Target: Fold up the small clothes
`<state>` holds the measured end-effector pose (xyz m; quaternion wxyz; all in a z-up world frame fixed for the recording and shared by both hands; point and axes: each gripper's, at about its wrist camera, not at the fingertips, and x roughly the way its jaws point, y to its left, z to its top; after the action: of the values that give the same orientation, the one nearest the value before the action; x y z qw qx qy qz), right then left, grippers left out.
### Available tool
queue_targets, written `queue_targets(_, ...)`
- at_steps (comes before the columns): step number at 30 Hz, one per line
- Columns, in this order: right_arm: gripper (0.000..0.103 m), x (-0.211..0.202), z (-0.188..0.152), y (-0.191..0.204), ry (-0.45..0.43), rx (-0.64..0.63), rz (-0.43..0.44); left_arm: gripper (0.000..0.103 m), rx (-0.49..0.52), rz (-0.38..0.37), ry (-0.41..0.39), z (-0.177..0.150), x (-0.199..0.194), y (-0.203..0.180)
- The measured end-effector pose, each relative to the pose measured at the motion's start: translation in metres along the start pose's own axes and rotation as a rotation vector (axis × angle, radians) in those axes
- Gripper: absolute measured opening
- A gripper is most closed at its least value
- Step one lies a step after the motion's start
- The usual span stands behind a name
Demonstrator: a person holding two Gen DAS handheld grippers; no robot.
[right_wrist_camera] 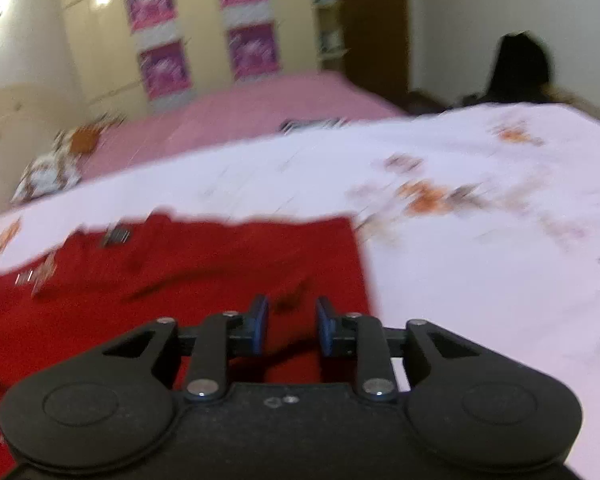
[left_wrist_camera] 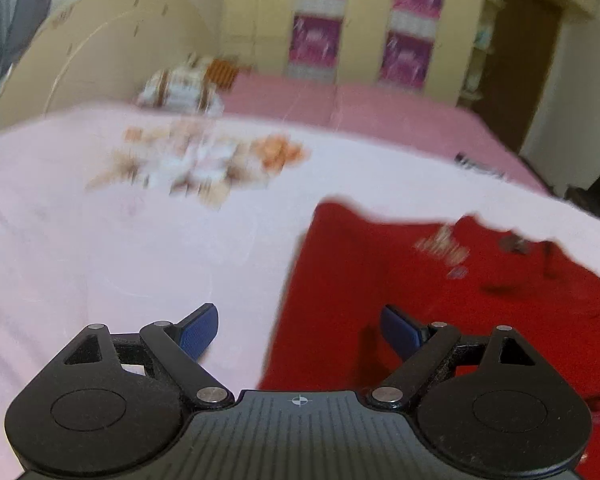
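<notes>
A red garment [left_wrist_camera: 420,300] lies spread flat on a pale pink sheet [left_wrist_camera: 100,240] with a floral print. It has a small printed patch near its far edge. My left gripper [left_wrist_camera: 298,320] hovers over the garment's left edge, its blue pads wide apart with nothing between them. In the right wrist view the same red garment [right_wrist_camera: 180,280] fills the lower left. My right gripper [right_wrist_camera: 292,308] is low over its right part, near the right edge. Its pads stand a little apart and red cloth shows in the gap; they do not press on it.
The pale sheet [right_wrist_camera: 480,280] covers the near part of a bed, with a darker pink cover [left_wrist_camera: 340,108] behind it. A patterned pillow [left_wrist_camera: 180,88] lies by the curved headboard [left_wrist_camera: 100,48]. A wardrobe [left_wrist_camera: 360,20] stands beyond, and a dark shape [right_wrist_camera: 520,72] sits past the bed's far right.
</notes>
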<state>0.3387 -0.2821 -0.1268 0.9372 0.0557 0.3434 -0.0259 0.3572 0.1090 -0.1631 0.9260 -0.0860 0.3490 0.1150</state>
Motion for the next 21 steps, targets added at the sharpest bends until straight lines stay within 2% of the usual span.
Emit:
queue_targets(2,0.033,-0.011,0.006,-0.003,-0.042,0.016,-0.003,0.088,0.033,-0.034,-0.002,0.007,0.002,-0.011)
queue_targets(5,0.033,-0.014,0.013,0.014,-0.078,-0.025,0.043,0.088,0.035,-0.079,0.039,0.013,0.019,-0.025)
queue_targets(6,0.032,-0.011,0.015,0.02,-0.066,-0.044,0.067,0.088,0.038,-0.074,0.067,0.013,0.03,-0.028)
queue_targets(8,0.029,0.003,0.012,0.033,-0.012,-0.077,0.113,0.088,0.025,-0.018,0.093,0.011,0.047,-0.025)
queue_targets(10,0.03,0.018,0.007,0.039,0.033,-0.113,0.091,0.088,-0.022,-0.014,0.085,0.009,0.056,-0.012)
queue_targets(12,0.027,0.038,0.001,0.035,0.084,-0.14,0.049,0.088,-0.019,0.008,0.081,0.009,0.057,-0.007)
queue_targets(13,0.026,0.041,0.0,0.03,0.062,-0.146,0.053,0.088,-0.021,0.008,0.083,0.01,0.057,-0.006)
queue_targets(17,0.027,0.04,0.008,0.025,0.075,-0.129,0.043,0.088,-0.051,0.037,0.082,0.009,0.039,-0.006)
queue_targets(21,0.031,0.005,0.002,0.035,0.058,-0.137,0.115,0.088,0.009,-0.052,0.038,-0.004,-0.01,-0.017)
